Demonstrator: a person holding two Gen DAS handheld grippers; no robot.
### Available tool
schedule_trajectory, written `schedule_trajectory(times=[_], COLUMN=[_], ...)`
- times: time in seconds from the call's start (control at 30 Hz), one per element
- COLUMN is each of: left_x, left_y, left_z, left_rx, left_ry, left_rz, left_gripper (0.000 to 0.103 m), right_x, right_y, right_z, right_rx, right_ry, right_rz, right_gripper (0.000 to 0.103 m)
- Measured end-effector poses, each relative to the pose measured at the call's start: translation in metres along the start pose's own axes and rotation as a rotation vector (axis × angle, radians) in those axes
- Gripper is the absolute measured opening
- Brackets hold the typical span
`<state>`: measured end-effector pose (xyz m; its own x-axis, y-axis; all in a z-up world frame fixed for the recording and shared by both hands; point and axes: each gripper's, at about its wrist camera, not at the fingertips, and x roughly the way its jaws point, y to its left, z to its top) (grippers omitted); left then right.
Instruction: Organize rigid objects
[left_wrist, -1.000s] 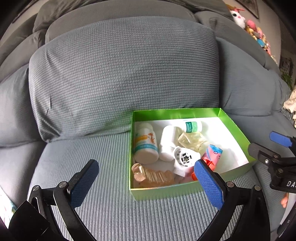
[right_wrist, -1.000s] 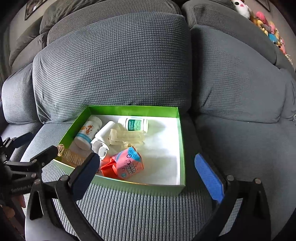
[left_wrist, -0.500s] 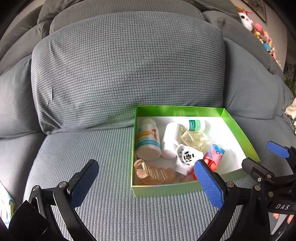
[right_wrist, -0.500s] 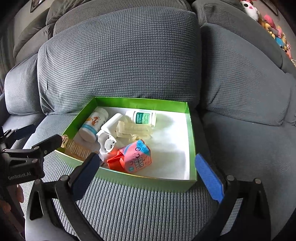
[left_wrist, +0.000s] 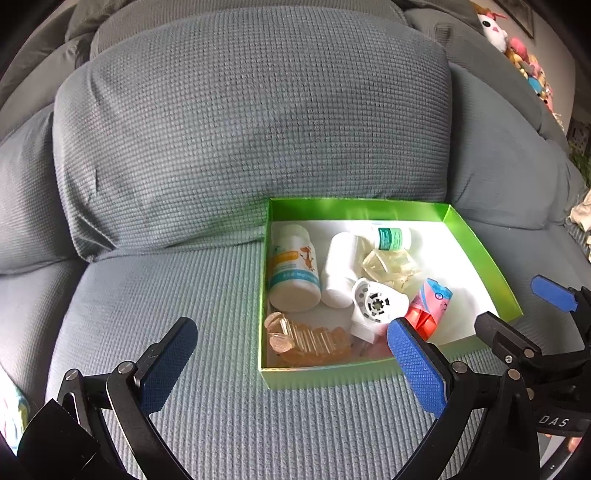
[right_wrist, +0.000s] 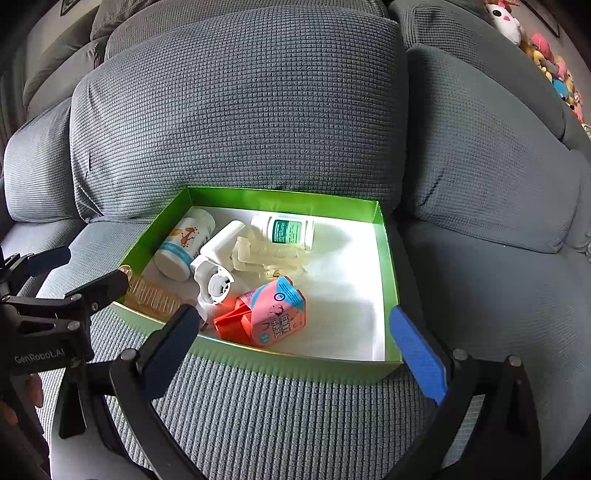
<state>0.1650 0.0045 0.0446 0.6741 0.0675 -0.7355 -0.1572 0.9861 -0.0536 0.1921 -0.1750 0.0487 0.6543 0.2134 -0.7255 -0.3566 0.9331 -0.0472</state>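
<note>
A green box (left_wrist: 325, 373) (right_wrist: 280, 363) with a white floor sits on the grey sofa seat. In it lie a white bottle with an orange label (left_wrist: 293, 267) (right_wrist: 183, 242), a plain white bottle (left_wrist: 338, 275), a small green-labelled bottle (left_wrist: 391, 238) (right_wrist: 286, 230), a clear plastic piece (left_wrist: 391, 266), a white round-capped part (left_wrist: 376, 304) (right_wrist: 214, 282), an amber comb-like piece (left_wrist: 306, 341) (right_wrist: 151, 295) and a pink-blue carton (left_wrist: 430, 306) (right_wrist: 275, 310). My left gripper (left_wrist: 291, 354) is open and empty before the box's front left. My right gripper (right_wrist: 291, 343) is open and empty at its front wall.
Large grey back cushions (left_wrist: 251, 129) (right_wrist: 236, 110) stand right behind the box. Plush toys (left_wrist: 517, 48) (right_wrist: 546, 55) sit at the far upper right. The right gripper shows at the right edge of the left wrist view (left_wrist: 524, 321), the left gripper at the left edge of the right wrist view (right_wrist: 77, 273).
Both grippers have drifted closer to the box, which now looks larger and sits further right in the right wrist view. Both stay open; nothing in the box has moved.
</note>
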Motion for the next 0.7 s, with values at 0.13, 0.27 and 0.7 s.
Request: schedule_trajectory(times=[0.13, 0.27, 0.7], left_x=[0.003, 0.004, 0.004], left_y=[-0.004, -0.006, -0.012], left_z=[0.001, 0.001, 0.003], left_rx=[0.017, 0.023, 0.036], left_ry=[0.012, 0.014, 0.024], left_rz=[0.022, 0.034, 0.065], left_gripper=[0.103, 0.103, 0.103], right_x=[0.002, 0.004, 0.007], right_y=[0.002, 0.002, -0.003], right_z=[0.001, 0.001, 0.002], right_rx=[0.0, -0.004, 0.004], right_ry=[0.009, 0.013, 0.015], right_rz=[-0.014, -0.021, -0.021], right_gripper=[0.103, 0.103, 0.103])
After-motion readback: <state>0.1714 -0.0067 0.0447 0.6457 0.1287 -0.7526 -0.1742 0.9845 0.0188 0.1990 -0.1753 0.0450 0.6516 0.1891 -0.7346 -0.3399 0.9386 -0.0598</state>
